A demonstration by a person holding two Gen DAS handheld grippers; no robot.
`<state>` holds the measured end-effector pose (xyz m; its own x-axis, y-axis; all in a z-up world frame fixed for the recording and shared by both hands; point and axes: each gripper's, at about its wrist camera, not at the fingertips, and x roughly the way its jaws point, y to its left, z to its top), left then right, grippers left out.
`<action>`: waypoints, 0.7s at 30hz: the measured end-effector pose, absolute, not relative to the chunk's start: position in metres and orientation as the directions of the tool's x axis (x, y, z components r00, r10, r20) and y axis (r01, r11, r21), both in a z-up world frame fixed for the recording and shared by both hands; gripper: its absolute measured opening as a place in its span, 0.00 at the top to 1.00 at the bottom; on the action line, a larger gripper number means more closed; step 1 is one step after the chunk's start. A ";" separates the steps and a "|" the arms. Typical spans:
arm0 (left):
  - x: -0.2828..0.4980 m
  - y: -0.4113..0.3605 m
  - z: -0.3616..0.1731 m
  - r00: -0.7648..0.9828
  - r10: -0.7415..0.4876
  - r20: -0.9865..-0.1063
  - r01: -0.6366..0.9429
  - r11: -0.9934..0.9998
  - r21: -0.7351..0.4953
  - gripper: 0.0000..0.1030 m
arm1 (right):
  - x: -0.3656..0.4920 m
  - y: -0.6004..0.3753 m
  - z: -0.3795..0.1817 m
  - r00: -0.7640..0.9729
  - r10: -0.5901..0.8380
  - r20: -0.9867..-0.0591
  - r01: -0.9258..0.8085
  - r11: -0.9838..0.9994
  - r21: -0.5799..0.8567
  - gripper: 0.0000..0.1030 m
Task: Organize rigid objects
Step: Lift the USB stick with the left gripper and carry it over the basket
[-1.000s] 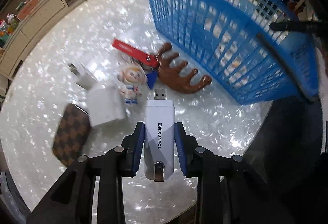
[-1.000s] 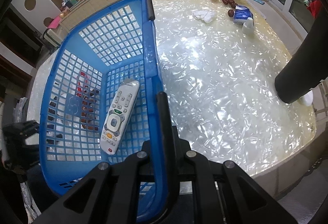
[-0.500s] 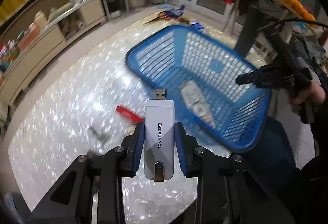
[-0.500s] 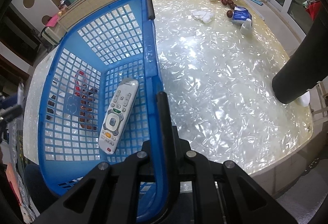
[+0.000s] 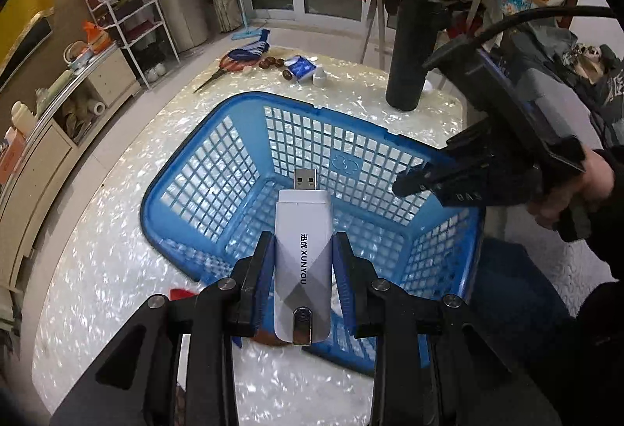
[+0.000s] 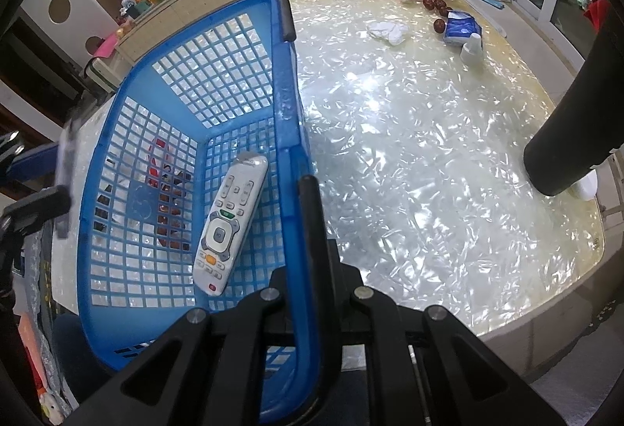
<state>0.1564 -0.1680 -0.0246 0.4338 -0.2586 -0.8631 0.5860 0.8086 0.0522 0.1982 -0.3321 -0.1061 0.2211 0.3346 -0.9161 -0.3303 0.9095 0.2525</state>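
The left tool (image 5: 302, 278) clamps a white USB dongle (image 5: 302, 254) lengthwise between its pads, plug pointing away, angled down over the blue basket (image 5: 241, 215). The right tool (image 6: 308, 270) is closed on the basket's near rim; a remote (image 6: 230, 223) lies inside, on the tabletop (image 6: 429, 161).

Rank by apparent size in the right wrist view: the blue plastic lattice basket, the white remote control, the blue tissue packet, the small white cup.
1. Blue plastic lattice basket
2. White remote control
3. Blue tissue packet
4. Small white cup

The packet and cup sit far from the camera, so their true sizes are unsure.
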 end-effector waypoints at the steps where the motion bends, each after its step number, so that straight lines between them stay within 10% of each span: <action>1: 0.160 -0.172 -0.027 0.432 -0.262 -0.863 0.594 0.802 0.054 0.68 | 0.198 -0.333 -0.107 0.222 0.338 -0.915 -0.328 0.909 0.257 0.93; 21: 0.198 -0.213 -0.096 0.330 -0.191 -0.924 0.689 0.718 0.097 0.68 | 0.196 -0.337 -0.106 0.238 0.374 -0.896 -0.327 0.900 0.288 0.93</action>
<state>0.1985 -0.2129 -0.0958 0.3302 -0.1914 -0.9243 0.6891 0.7181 0.0974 0.1960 -0.3366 -0.1063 0.2384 0.3736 -0.8964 -0.3266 0.9001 0.2882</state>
